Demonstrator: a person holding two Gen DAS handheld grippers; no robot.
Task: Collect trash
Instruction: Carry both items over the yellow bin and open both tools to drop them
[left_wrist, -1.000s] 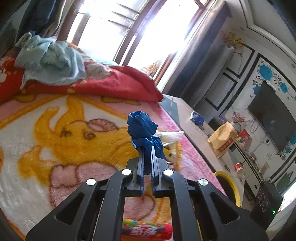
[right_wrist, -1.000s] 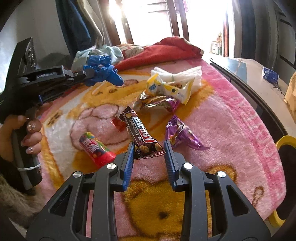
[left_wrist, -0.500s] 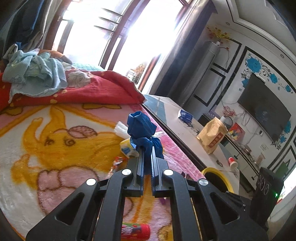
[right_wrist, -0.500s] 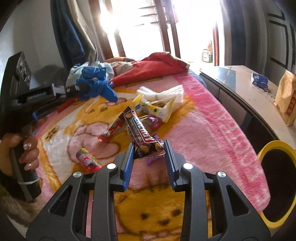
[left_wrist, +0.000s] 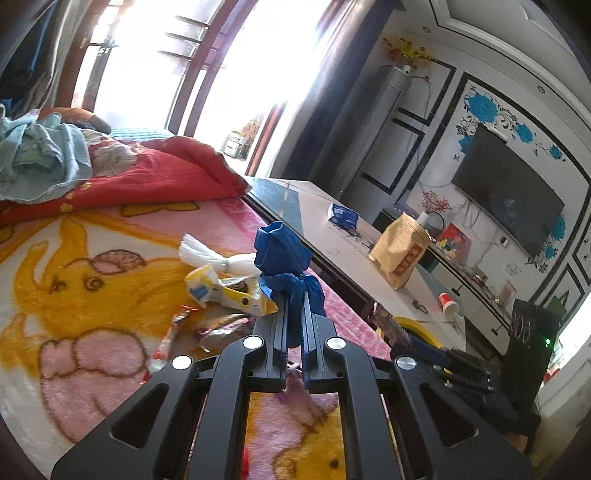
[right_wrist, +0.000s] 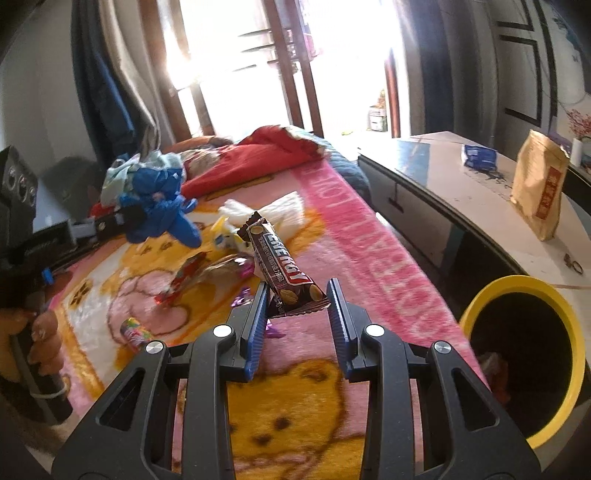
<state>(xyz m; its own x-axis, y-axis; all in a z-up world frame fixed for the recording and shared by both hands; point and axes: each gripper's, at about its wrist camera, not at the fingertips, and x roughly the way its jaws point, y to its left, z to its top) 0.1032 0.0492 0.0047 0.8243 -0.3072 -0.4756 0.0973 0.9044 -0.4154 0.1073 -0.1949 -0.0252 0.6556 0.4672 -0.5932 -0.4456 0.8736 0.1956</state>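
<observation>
My left gripper (left_wrist: 294, 295) is shut on a crumpled blue glove (left_wrist: 282, 254), held up above the pink cartoon blanket (left_wrist: 74, 280). My right gripper (right_wrist: 299, 295) is shut on a brown Energy bar wrapper (right_wrist: 282, 267), lifted off the blanket. The same blue glove (right_wrist: 159, 206) and the left gripper show at the left of the right wrist view. Loose trash lies on the blanket: a yellow and white packet (left_wrist: 225, 291), a white wrapper (left_wrist: 214, 256), a red wrapper (right_wrist: 181, 277), a silvery purple wrapper (right_wrist: 229, 267) and a candy tube (right_wrist: 135, 332). A yellow-rimmed bin (right_wrist: 524, 354) stands at the right, beside the bed.
A long low table (right_wrist: 472, 206) runs along the bed's right side with a brown paper bag (right_wrist: 539, 184) and a blue packet (right_wrist: 478, 157). A red quilt (right_wrist: 258, 155) and clothes (left_wrist: 40, 158) lie at the bed's far end. A person's hand (right_wrist: 40, 336) holds the left gripper's handle.
Both grippers have swung to the right and risen a little with their loads. The yellow bin has come far into the right wrist view, and the trash on the blanket has slid left.
</observation>
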